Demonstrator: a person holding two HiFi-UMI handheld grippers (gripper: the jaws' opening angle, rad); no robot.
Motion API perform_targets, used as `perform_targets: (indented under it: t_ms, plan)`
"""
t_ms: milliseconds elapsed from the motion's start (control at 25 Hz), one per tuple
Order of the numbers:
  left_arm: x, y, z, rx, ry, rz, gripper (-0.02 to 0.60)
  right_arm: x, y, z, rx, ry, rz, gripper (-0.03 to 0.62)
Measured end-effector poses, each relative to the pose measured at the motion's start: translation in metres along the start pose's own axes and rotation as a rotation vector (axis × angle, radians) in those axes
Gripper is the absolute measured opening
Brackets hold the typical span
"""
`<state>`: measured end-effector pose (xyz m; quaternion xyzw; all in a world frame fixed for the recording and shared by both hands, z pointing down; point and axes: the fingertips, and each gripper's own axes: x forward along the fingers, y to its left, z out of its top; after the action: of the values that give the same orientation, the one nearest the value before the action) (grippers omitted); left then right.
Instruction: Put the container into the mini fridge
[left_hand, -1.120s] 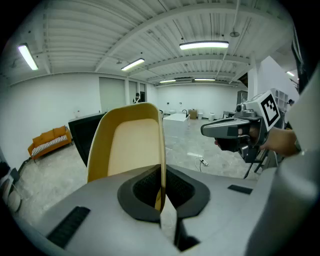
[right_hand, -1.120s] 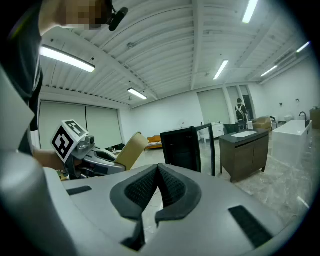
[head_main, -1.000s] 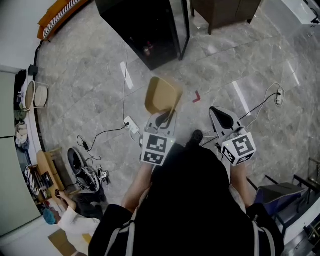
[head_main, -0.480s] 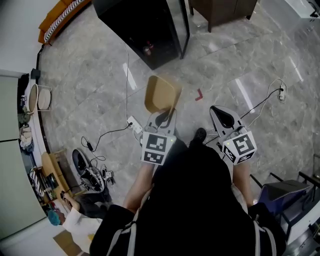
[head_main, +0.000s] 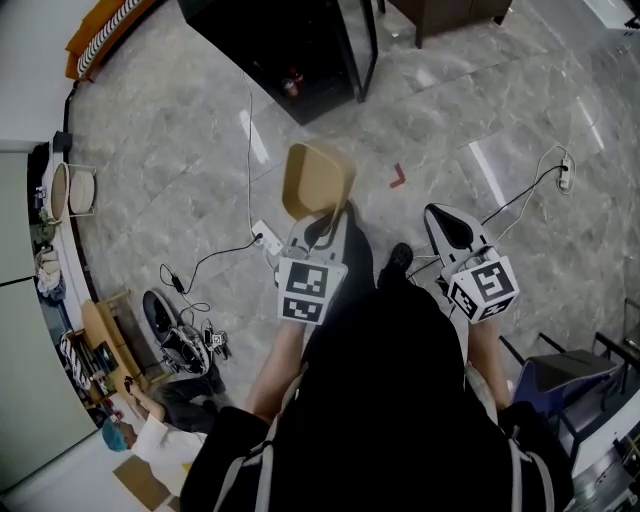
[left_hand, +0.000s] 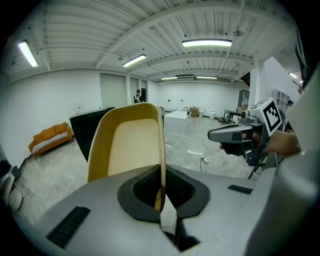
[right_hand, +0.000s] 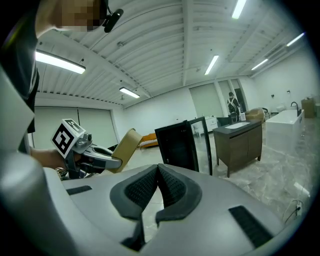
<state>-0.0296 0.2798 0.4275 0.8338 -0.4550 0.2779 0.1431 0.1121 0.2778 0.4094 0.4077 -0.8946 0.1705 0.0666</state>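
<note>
Left gripper (left_hand: 161, 192) – jaws closed on one thin side wall of the tan container (left_hand: 131, 140), pinched edge-on. The rest of the tub sticks out past the jaws on the far side. It's carried in the air over the tiled floor (head_main: 180, 150), tipped on its side, with the open face to the left in the left gripper view. There's no lid and I see nothing inside.

Right gripper (right_hand: 159, 187) – jaws fully together, nothing in them, held out to the right of the container.

The black mini fridge (head_main: 270, 40) is at the far side with its glass door (right_hand: 202, 142) swung open, well apart from the container. There's a small red item low inside – can't tell what it is.

Handling, my read:
- Light. An empty shallow tub, so one gripper is enough.
- The wall looks thin and smooth, probably plastic with some flex. A single-wall pinch gives little hold against twisting, so it could pivot or slip if I swing it fast.
- It doesn't look fragile. More squeeze would likely just bow the wall.
- The best hold is where I have it, on the rim/wall, seated as deep as the pads allow. For a steadier hold, the right jaws could take the opposite wall.
- I'd level it before the fridge opening so it goes in base-down, and keep it off the door edge.

Note: a power strip (head_main: 262, 240) and its cable lie on the floor just near of the container's spot.
</note>
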Motion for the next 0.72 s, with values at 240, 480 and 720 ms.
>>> perform_targets:
  t_ms: [240, 480, 720]
  plan:
    - [0.011, 0.039, 0.007, -0.024, -0.013, -0.020, 0.035, 0.042, -0.001, 0.011, -0.018, 0.027, -0.014, 0.018]
    - [0.034, 0.089, 0.022, -0.002, -0.018, -0.058, 0.035, 0.099, -0.005, 0.035, -0.028, 0.033, -0.028, 0.018]
    - [0.049, 0.147, 0.043, 0.025, -0.043, -0.092, 0.035, 0.166, 0.002, 0.057, -0.038, 0.042, -0.029, 0.018]
